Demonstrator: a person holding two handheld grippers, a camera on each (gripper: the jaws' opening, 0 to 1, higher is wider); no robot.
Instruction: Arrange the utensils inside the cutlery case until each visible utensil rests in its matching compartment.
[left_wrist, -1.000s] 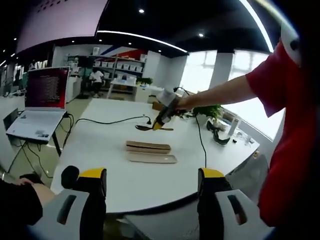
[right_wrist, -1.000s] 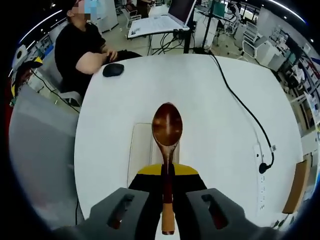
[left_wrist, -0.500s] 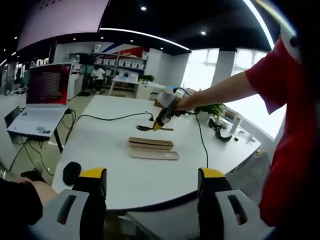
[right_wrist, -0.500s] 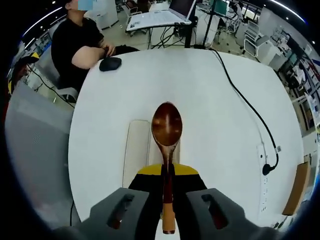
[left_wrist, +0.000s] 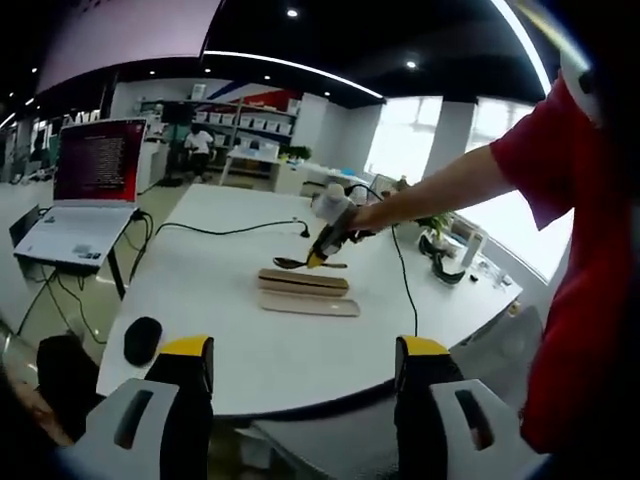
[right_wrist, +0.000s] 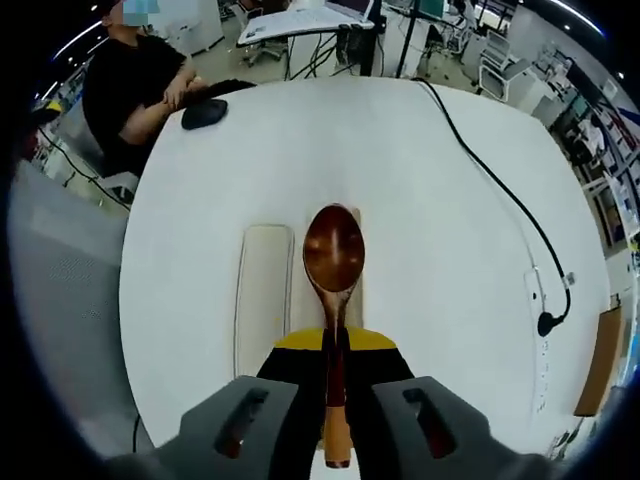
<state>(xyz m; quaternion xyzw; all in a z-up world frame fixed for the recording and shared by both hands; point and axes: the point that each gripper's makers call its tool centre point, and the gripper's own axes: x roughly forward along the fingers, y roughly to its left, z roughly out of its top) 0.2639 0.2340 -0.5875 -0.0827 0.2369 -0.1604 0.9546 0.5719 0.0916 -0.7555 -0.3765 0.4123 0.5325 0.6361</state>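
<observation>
Dark brown wooden spoon (right_wrist: 334, 262), bowl forward, handle clamped between the right tool's (right_wrist: 333, 352) jaws, held above the long pale cutlery case (right_wrist: 262, 300), which lies flat on the white tabletop (right_wrist: 420, 230).

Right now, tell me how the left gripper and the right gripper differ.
The right gripper is shut on the wooden spoon, while the left gripper is open and holds nothing. The right gripper hangs above the cutlery case in the middle of the white table; the left gripper stays back at the table's near edge, off the case. Both have yellow-tipped black jaws on grey bodies.
</observation>
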